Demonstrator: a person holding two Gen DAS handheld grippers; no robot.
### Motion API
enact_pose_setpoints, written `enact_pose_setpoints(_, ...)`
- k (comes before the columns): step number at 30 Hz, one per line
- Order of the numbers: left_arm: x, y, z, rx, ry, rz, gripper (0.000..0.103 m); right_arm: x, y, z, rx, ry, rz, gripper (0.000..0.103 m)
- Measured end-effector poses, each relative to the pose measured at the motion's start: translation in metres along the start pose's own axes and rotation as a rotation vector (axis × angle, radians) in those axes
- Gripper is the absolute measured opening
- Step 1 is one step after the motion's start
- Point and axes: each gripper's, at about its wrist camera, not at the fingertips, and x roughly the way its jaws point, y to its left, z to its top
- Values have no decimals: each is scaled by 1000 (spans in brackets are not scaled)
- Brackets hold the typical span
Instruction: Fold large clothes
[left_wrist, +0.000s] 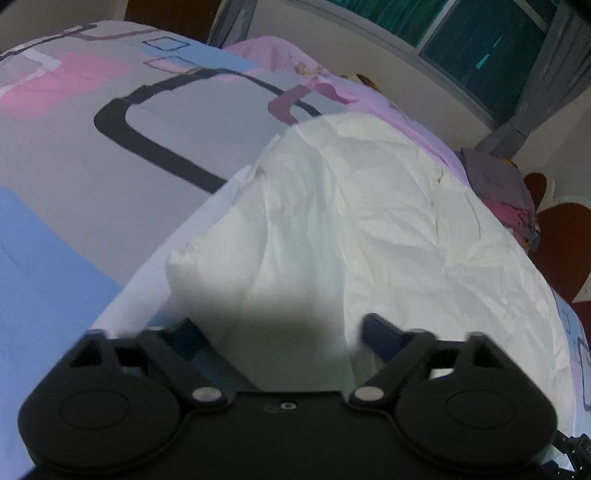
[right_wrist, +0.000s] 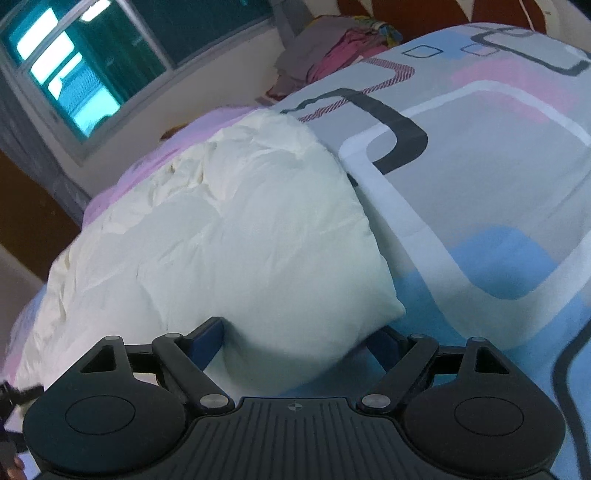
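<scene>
White puffy garment (left_wrist: 351, 229) on patterned bedspread (left_wrist: 74, 155); left gripper (left_wrist: 277, 332) and right gripper (right_wrist: 299, 339) fingers spread wide around garment corners, grip unclear; no readable writing.

Pretty clearly a bedroom in someone's home. Most of both views is a bed with a patterned bedsheet (right_wrist: 480, 192) in grey, pink and blue squares. There's a window (right_wrist: 74, 62) with grey curtains (left_wrist: 546, 92) in the upper left of the right view, plus a heap of clothes (right_wrist: 332, 48) at top center.
</scene>
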Motion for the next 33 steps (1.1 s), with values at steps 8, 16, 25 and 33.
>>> enact_pose_setpoints(8, -5, 4, 6, -60, -19, -17, 38, 3, 2, 13, 70, -31, 25, 41)
enact_pose_setpoints(16, -26, -4, 8, -24, -38, -42, 21, -14, 10, 19, 42, -41, 48, 27)
enact_pose_setpoints(25, -73, 13, -10, 26, -21, -78, 20, -62, 9, 1, 17, -36, 55, 25)
enact_pose_setpoints(33, -138, 48, -56, 42, 20, -113, 20, -131, -6, -47, 32, -8, 55, 25)
